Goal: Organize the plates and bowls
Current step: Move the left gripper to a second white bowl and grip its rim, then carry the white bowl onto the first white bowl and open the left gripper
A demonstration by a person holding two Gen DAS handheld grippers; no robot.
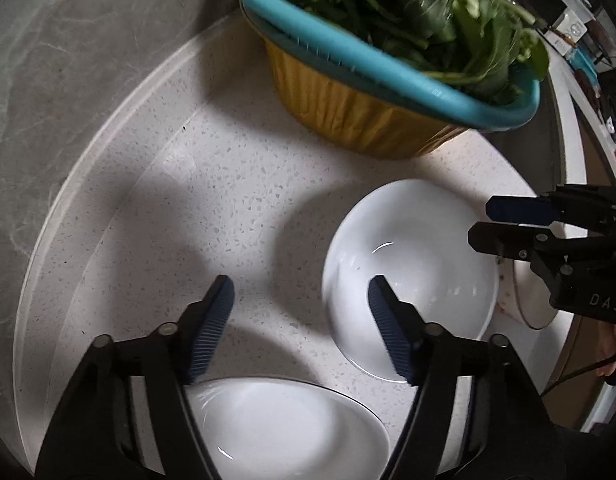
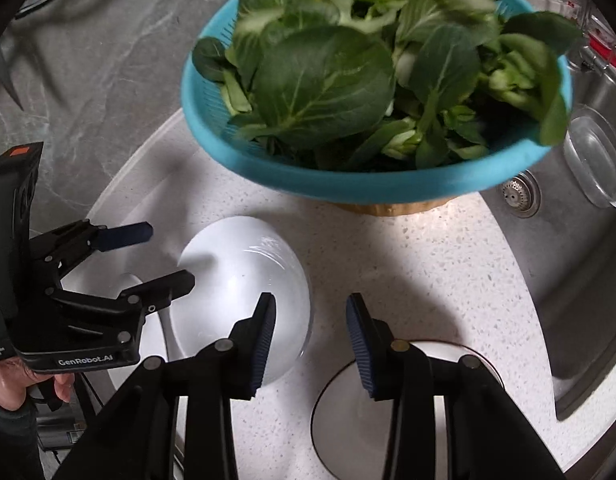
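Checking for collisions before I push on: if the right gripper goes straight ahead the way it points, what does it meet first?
Probably bare countertop. The right gripper has open fingers straddling a gap between the white bowl and a plate. Depth is unclear; its left finger may clip the bowl's rim.

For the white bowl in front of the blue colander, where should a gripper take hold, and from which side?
Probably the rim of the white bowl, from above. It sits upright and open-mouthed on the speckled counter, so one finger can go inside and one outside its thin wall. The rim nearest the right gripper looks clear; the far side faces the colander.
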